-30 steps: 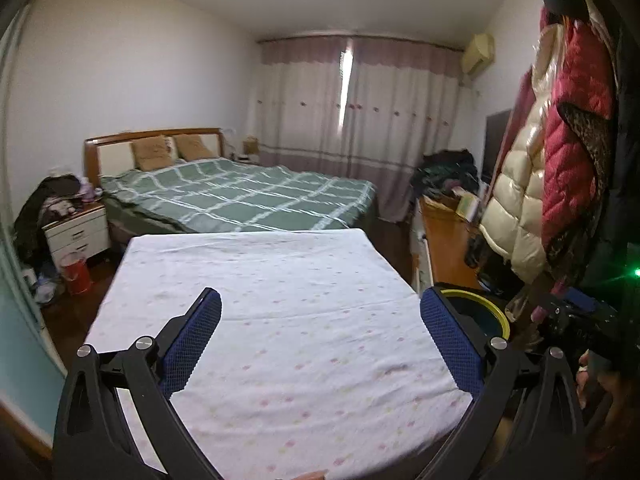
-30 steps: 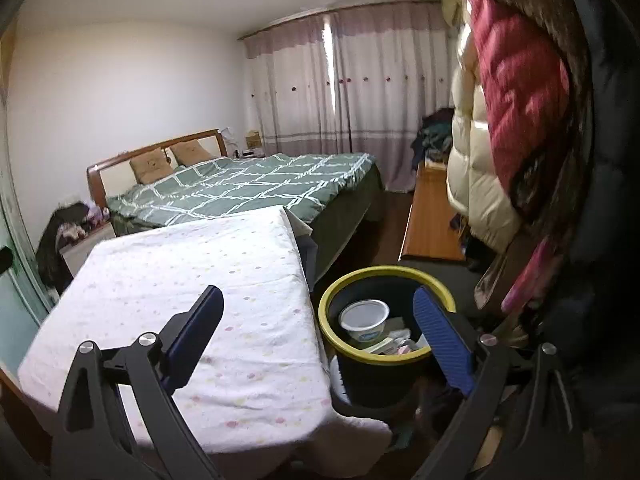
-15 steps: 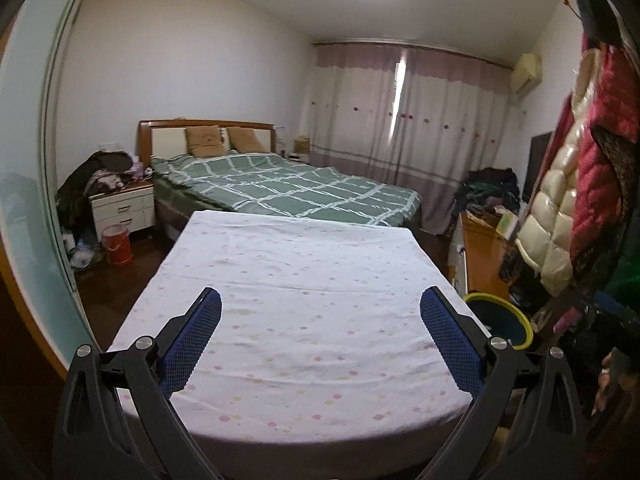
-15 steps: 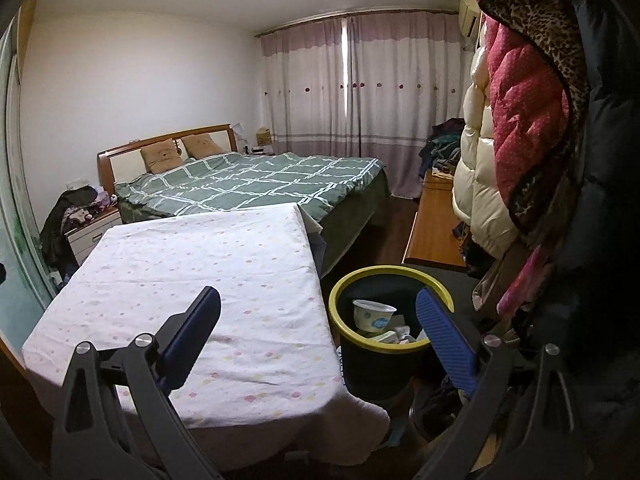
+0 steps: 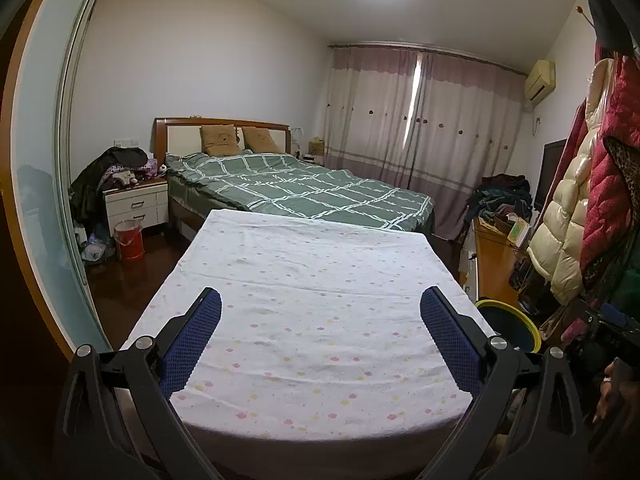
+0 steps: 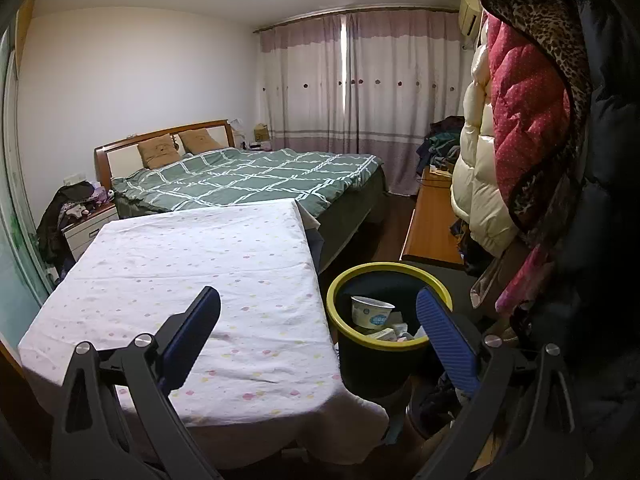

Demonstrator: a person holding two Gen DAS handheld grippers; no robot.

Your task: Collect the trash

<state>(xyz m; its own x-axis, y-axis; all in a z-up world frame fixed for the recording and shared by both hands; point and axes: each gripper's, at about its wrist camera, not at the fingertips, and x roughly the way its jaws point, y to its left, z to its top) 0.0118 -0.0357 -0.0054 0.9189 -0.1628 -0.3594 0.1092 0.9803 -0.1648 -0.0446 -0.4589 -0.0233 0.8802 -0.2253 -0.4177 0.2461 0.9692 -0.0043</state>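
Observation:
A dark trash bin with a yellow rim [image 6: 390,334] stands on the floor to the right of a table under a white dotted cloth [image 6: 200,280]. Inside the bin lie a white plastic cup [image 6: 370,312] and other scraps. My right gripper [image 6: 318,330] is open with nothing in it; its right finger overlaps the bin's right side. My left gripper [image 5: 320,336] is open and empty above the cloth-covered table [image 5: 316,292]. The bin [image 5: 510,322] shows at the table's right edge in the left wrist view.
A bed with a green checked cover [image 5: 296,192] lies beyond the table. A white nightstand [image 5: 136,204] and a red bucket [image 5: 129,240] stand at the left. Coats [image 6: 520,120] hang close on the right, above a wooden bench [image 6: 434,220]. A hand [image 5: 608,384] shows at the right.
Both grippers have pulled back and risen; the table and bin look farther away, and more of the room and floor shows. Both stay open and empty.

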